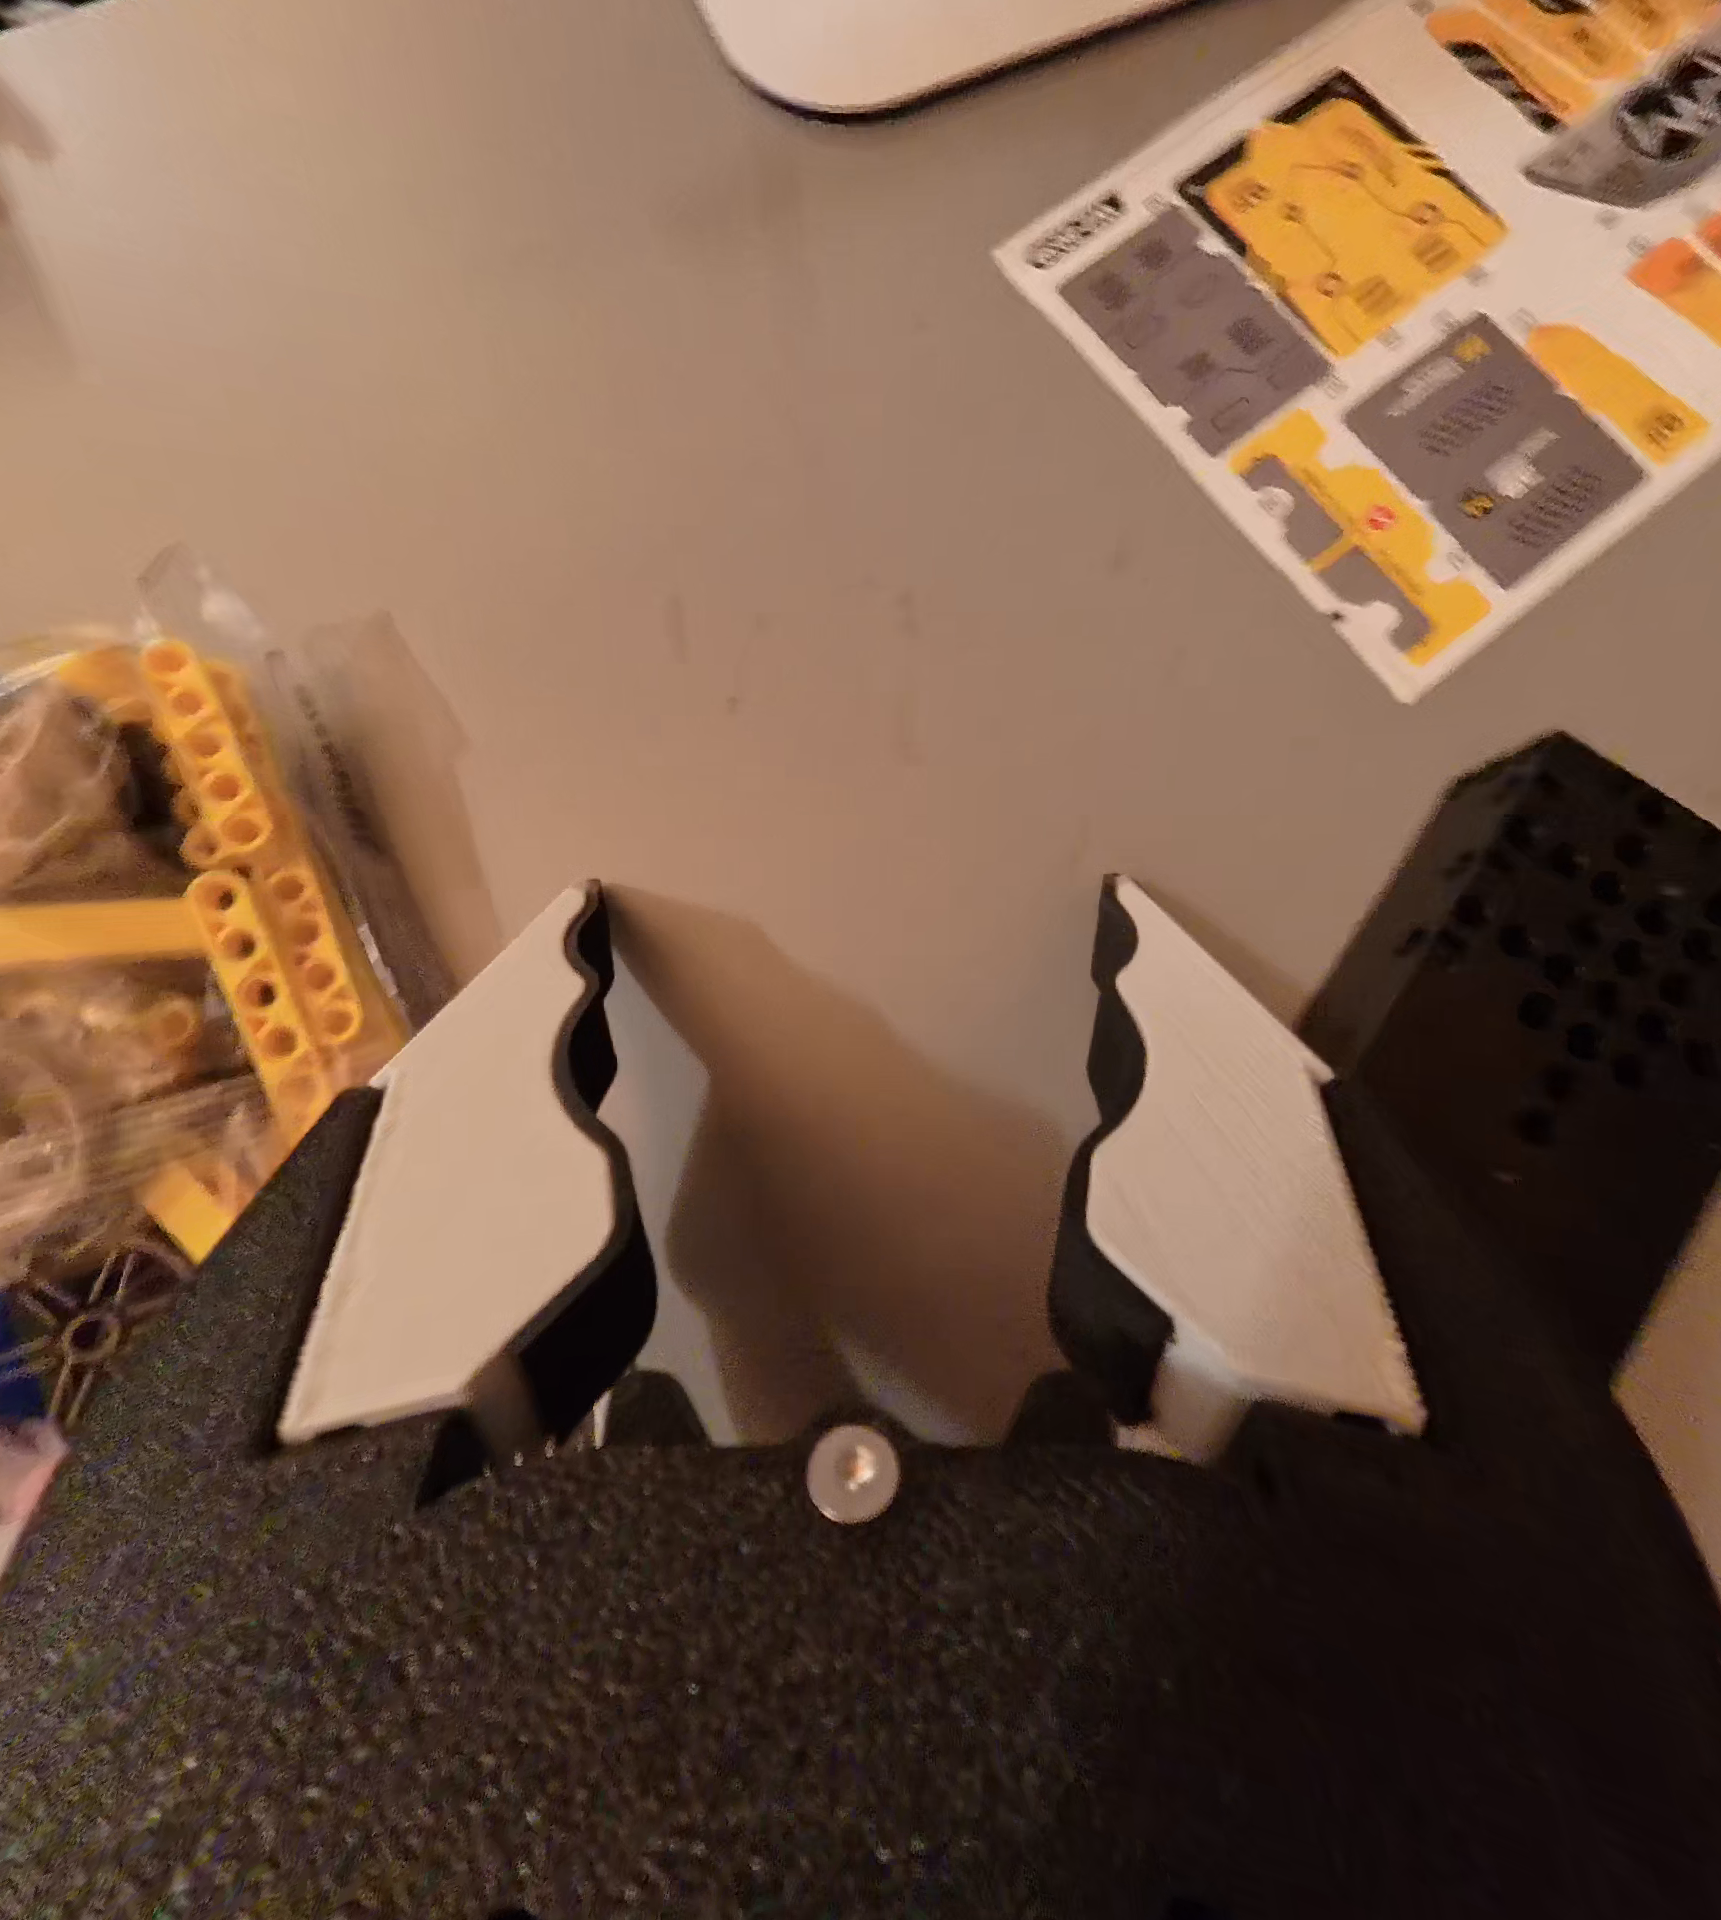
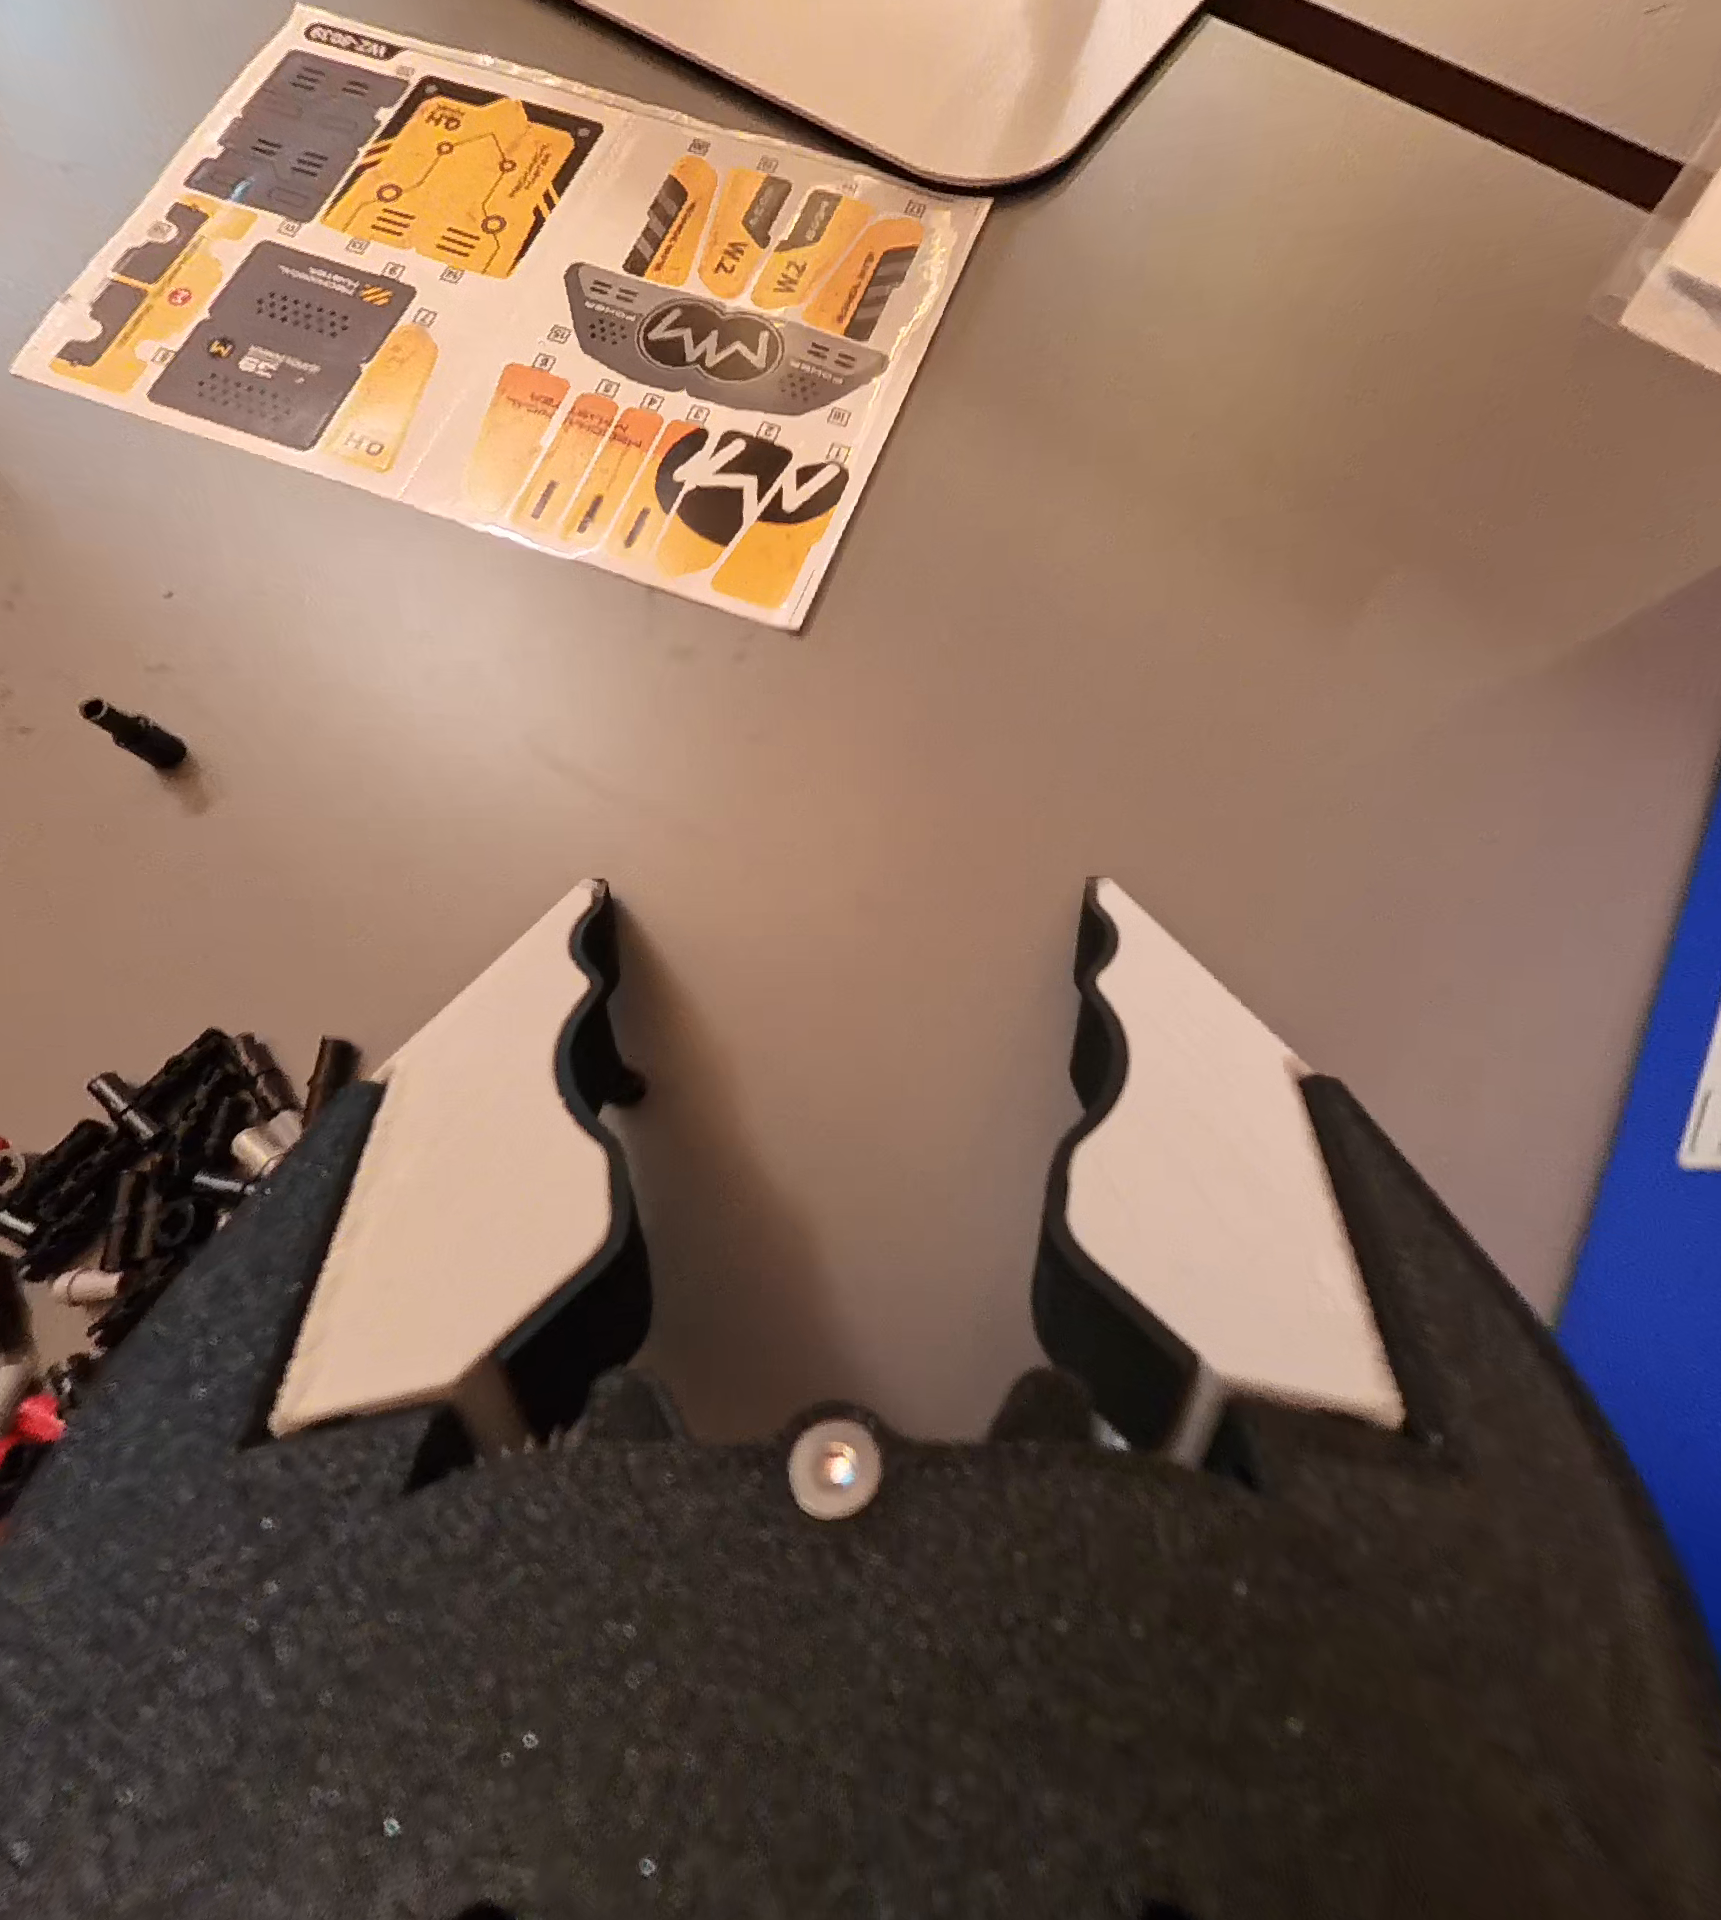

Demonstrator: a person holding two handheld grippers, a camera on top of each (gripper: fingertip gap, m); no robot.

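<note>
My left gripper [image 1: 851,899] is open and empty above the grey table [image 1: 731,468]. Clear bags of yellow holed beams [image 1: 243,883] and other small parts lie just left of its left finger. A black perforated block [image 1: 1583,987] stands against its right finger. My right gripper [image 2: 845,899] is open and empty above the table [image 2: 1251,675]. A pile of small black, white and red pins [image 2: 56,1195] lies left of its left finger. One small black pin [image 2: 624,1075] shows just inside the left finger.
A yellow and grey sticker sheet [image 2: 492,312] lies ahead on the table; it also shows in the left wrist view [image 1: 1438,343]. A lone black pin [image 2: 134,732] lies at left. A white rounded board [image 2: 918,83] is at the far edge. A blue panel [image 2: 1718,1351] with a marker tag is right. The black perforated block [image 1: 1583,987] is closer to my left gripper, around 7 cm from its tips; the right tips are 20 cm off.
</note>
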